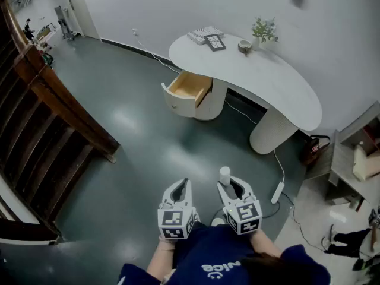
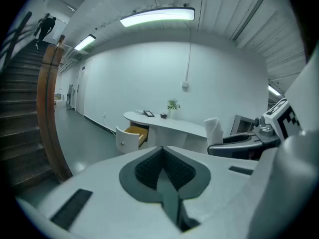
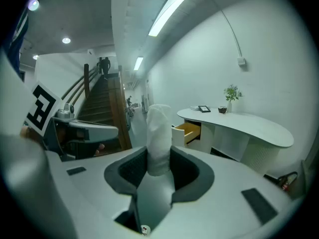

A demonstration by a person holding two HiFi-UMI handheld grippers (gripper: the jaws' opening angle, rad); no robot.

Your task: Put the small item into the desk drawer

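Grey floor (image 1: pixel 148 159) fills most of the head view, with a white wall behind and a wooden staircase (image 1: pixel 41 111) at the left. A curved white bench (image 1: pixel 267 82) stands by the wall, and its drawer (image 1: pixel 189 91) is pulled open, showing a bare wooden inside. On the bench top sit a picture frame (image 1: pixel 215 42), a small cup (image 1: pixel 244 46) and a plant (image 1: pixel 264 29).

Both tools are held low, close to the person and well apart from the bench. The left tongs (image 1: pixel 184 183) are closed, pads meeting with nothing between them (image 2: pixel 162 149). The right tongs (image 1: pixel 229 184) grip a small white roll (image 3: pixel 159 131). It stands upright between the pads and sticks out past the tips (image 1: pixel 224 174). The roll is nowhere near the drawer.
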